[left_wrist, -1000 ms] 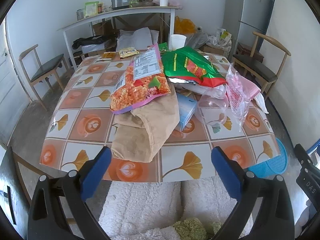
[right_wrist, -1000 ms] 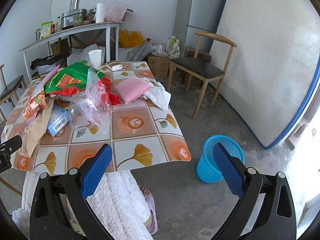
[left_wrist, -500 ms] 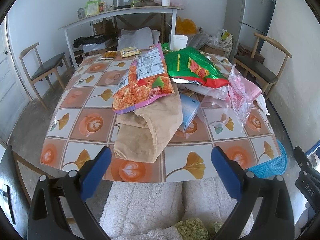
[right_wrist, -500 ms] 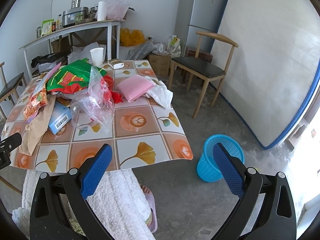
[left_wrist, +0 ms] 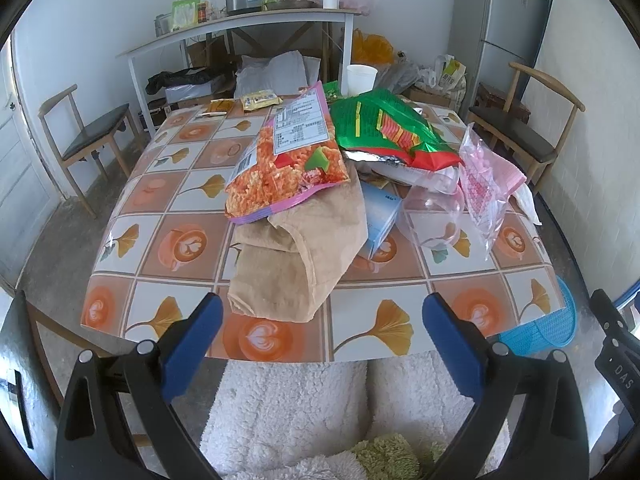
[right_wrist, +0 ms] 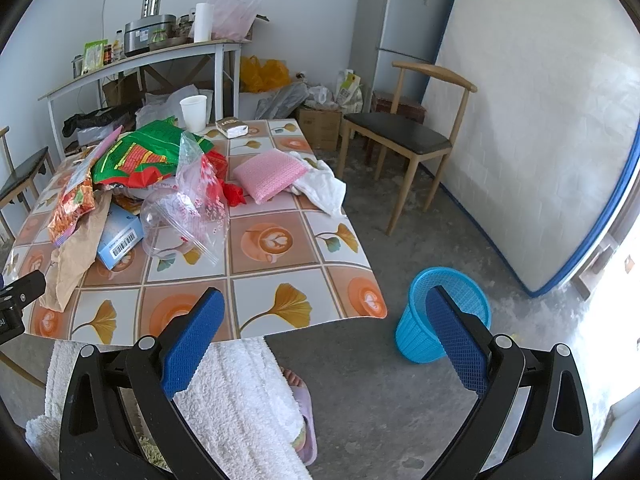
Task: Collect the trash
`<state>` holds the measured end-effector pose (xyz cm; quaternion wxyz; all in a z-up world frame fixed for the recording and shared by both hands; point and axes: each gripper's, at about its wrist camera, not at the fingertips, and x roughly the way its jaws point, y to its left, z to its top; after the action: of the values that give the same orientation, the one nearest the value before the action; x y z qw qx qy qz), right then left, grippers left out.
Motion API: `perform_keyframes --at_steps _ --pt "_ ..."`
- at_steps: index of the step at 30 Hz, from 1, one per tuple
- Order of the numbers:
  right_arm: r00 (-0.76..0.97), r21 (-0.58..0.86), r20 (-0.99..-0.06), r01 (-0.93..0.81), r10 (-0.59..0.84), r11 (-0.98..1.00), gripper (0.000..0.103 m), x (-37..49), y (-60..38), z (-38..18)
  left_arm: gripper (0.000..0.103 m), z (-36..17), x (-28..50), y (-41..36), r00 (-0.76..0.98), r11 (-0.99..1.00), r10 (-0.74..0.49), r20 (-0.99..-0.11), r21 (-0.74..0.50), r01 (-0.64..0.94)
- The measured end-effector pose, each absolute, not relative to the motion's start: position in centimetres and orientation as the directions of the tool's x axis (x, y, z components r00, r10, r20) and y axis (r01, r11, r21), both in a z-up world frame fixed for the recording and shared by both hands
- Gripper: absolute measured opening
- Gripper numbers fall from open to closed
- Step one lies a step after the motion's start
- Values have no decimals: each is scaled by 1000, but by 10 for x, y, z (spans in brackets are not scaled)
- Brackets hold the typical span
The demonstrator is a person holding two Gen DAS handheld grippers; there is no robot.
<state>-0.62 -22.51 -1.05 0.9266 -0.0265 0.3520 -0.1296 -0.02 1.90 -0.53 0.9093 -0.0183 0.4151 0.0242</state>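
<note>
The table (left_wrist: pixel 120 320) with its ginkgo-patterned cloth was taken as the landmark. The left gripper (left_wrist: pixel 320 320) was held wide apart and empty just off the table's near edge, and the right gripper (right_wrist: pixel 324 312) was likewise spread wide with nothing between its pads, off the table's near right corner. Heaped on the middle of the table were seen a brown paper bag (left_wrist: pixel 304 256), an orange snack bag (left_wrist: pixel 288 168) laid over its far end, a green snack bag (left_wrist: pixel 384 128) beyond that, a blue box (left_wrist: pixel 380 216) partly tucked under the paper bag, and a clear plastic bag (left_wrist: pixel 476 184) toward the right side. A white cup (left_wrist: pixel 360 78) stood at the far edge. Only in the right wrist view were the blue basket (right_wrist: pixel 444 312) shown whole on the floor right of the table, a pink pad (right_wrist: pixel 268 174) and a white crumpled bag (right_wrist: pixel 324 188) at the right edge; in the left wrist view the basket was mostly hidden behind the table's corner.
</note>
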Motion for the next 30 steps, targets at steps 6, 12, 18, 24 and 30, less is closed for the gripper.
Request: perform_keyframes --at_steps 6,12,18,24,30 --pt "718 -136 -648 219 -254 966 96 -6 -224 -10 97 -8 2 18 648 998 37 -761 -5 -64" --pt "713 -130 -655 219 -250 967 96 -5 -227 -11 97 -9 3 18 644 998 44 -764 1 -66" --pt "713 -126 -656 219 -247 967 96 -5 -227 -11 97 -10 5 20 639 997 50 -767 7 -71" --pt "712 -123 -657 220 -245 968 96 -4 -228 -12 97 -11 6 21 635 997 60 -770 14 -77" --pt "713 -121 -657 220 -244 968 96 -3 -228 -13 97 -12 7 22 631 996 66 -773 18 -82"
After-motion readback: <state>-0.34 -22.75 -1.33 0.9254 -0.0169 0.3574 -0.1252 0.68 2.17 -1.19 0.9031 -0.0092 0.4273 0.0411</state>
